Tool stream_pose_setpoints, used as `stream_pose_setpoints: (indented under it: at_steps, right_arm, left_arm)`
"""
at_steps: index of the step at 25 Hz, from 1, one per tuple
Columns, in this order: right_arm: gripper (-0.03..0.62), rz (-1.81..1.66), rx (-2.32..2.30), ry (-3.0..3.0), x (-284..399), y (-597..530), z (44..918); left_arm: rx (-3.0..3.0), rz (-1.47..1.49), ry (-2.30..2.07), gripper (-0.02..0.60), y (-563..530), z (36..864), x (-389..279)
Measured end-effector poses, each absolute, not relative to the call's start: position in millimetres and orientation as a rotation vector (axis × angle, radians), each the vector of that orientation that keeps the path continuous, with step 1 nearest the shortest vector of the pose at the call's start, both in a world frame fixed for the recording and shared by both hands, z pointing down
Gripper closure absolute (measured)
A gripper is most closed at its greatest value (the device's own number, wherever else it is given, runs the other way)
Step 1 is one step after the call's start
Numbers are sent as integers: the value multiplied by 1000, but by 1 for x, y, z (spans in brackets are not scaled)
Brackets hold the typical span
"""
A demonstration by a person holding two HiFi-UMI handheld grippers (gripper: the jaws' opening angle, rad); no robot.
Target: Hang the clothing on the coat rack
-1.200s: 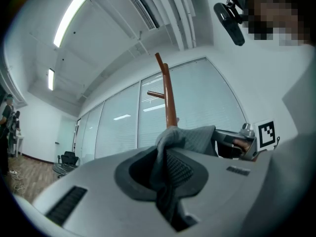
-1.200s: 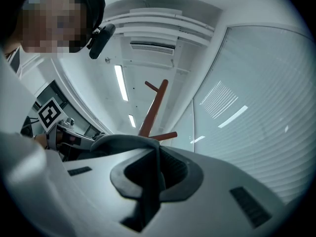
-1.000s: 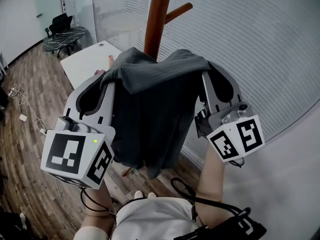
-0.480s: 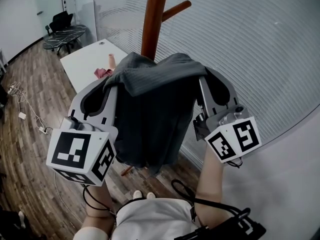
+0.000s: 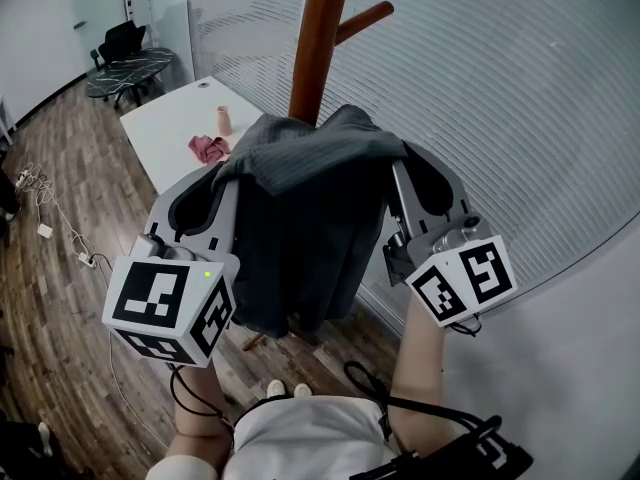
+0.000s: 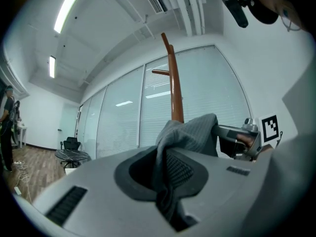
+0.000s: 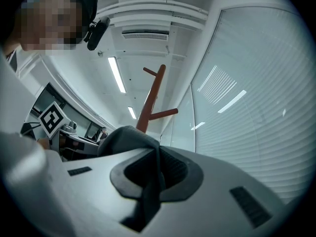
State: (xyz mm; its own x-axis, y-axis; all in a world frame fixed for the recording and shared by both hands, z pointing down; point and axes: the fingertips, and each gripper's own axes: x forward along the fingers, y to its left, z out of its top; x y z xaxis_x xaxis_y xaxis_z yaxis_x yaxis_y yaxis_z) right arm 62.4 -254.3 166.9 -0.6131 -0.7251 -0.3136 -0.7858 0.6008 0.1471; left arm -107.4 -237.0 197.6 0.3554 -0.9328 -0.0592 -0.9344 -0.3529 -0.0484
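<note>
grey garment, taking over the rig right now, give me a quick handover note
Left gripper: shut on the grey garment at its top edge.
Right gripper: shut on the same edge, other end.
The garment hangs spread between them, raised in front of the coat rack.
Done: garment lifted.
Left: hook it over a peg, since none carries it yet, then release both.
</note>
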Motion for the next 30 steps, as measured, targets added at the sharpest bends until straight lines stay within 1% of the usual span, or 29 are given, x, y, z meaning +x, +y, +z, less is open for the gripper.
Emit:
stream_pose_setpoints:
  at_steps: [12,18,30]
  right_arm:
    - [565,345,-1228,2629,57,-251,175]
    - [565,324,-1225,2634,54,-246,182]
    - [564,311,-1227,2633,52,-238,188]
  left_arm:
    - [-2585,49,1726,545,-238,212,-100]
    - [-2647,104,1637,543,-237,221,-94]
    - [-2697,99,1529,543,-230,233,-84]
